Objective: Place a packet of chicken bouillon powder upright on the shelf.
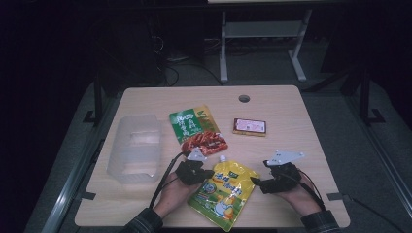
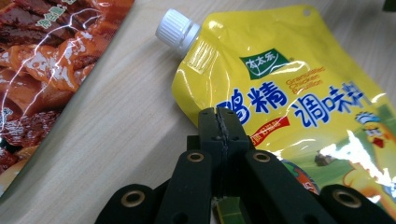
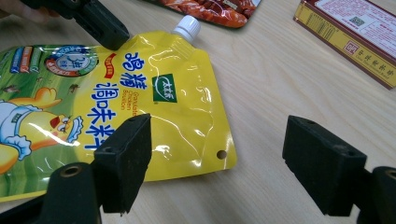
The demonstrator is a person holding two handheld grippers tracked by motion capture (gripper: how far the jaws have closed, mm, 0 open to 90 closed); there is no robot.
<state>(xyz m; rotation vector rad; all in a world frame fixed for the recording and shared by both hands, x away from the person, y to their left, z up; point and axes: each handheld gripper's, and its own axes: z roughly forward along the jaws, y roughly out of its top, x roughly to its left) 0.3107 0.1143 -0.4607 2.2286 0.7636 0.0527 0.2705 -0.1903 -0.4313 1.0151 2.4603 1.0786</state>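
A yellow spouted seasoning pouch with a white cap lies flat on the wooden table near its front edge. My left gripper is shut on the pouch's edge just below the spout, with a sliver of the pouch showing between its jaws. The right gripper view also catches that left gripper at the pouch's far edge. My right gripper stands open at the pouch's other top corner, one jaw over the pouch and one over bare table.
A red snack packet lies just beyond the pouch, with a green packet behind it. A clear plastic container sits at the left. A flat printed box lies mid-table.
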